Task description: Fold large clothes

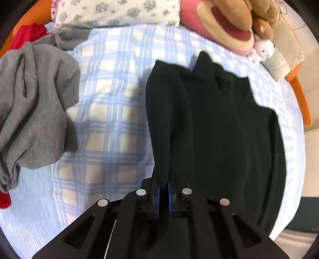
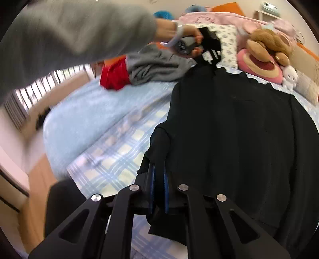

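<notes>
Black knit cloth fills the nearest part of both wrist views: the black sweater point(image 1: 215, 123) lies spread on the bed point(image 1: 111, 99), and each gripper has a pinch of its edge. The left gripper point(image 1: 163, 184) is clamped on a fold of the sweater's near left edge, the cloth rising in a peak straight out of its blue pads. The right gripper point(image 2: 159, 175) is likewise closed on a bunched corner of the same garment, with the rest of the cloth stretching away ahead and to its right.

As a judgement, the fold is at its start: both holds are taken and the edge is lifted off the sheet, but no part is laid over yet, and the collar end, far ahead of the left gripper, lies flat. The fold itself and the smoothing remain.

Beyond and to the left of the left gripper sits a crumpled grey sweatshirt point(image 1: 37, 111), unfolded, with a red garment point(image 1: 28, 37) showing behind it; both seem to be waiting their turn. In the right wrist view a person's hand point(image 2: 187, 39), in a grey sleeve, holds the other gripper's handle above the far edge of the sweater.

Counted: two grippers, three garments (one black, one grey, one red), one floral pillow point(image 1: 117, 14) at the far end, a pink cushion point(image 1: 217, 33), one brown plush toy point(image 1: 257, 16) and one small white plush point(image 1: 263, 50).
</notes>
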`<control>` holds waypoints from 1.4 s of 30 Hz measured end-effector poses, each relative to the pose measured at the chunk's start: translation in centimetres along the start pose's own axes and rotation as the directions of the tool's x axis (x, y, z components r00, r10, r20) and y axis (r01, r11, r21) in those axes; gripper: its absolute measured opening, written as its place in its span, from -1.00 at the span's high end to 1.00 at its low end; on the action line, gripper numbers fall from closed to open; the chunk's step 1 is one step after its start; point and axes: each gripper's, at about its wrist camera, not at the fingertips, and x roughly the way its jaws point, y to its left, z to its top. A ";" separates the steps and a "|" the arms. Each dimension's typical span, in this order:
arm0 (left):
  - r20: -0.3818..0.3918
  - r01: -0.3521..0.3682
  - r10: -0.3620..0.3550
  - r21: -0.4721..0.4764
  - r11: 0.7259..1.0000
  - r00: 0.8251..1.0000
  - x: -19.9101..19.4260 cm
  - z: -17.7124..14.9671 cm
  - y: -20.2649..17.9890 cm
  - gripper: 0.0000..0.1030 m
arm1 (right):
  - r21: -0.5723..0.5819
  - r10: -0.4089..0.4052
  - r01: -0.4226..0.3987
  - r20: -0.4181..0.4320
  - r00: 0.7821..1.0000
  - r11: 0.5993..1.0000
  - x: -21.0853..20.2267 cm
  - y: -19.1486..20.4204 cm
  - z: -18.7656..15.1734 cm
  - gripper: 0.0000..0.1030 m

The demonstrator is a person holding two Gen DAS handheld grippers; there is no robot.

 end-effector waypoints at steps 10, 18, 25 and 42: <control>0.067 -0.032 0.034 -0.041 0.999 0.997 -2.2 1.4 -10.1 0.79 | 0.196 0.019 -0.048 0.145 0.989 0.979 -8.1 -8.5 -2.5 0.84; 0.078 -0.052 0.051 0.007 0.999 0.996 1.0 1.7 -23.2 0.80 | 0.354 -0.082 0.007 0.196 0.977 0.935 -13.2 -15.6 -6.3 0.84; 0.055 -0.073 0.068 0.077 0.994 0.996 6.2 1.7 -33.0 0.80 | 0.514 -0.122 0.012 0.181 0.976 0.858 -14.5 -21.7 -10.2 0.84; 0.079 -0.118 0.102 0.221 0.968 0.992 13.7 0.3 -42.4 -0.76 | 0.579 -0.148 0.092 0.050 0.988 0.810 -13.7 -25.8 -14.9 0.64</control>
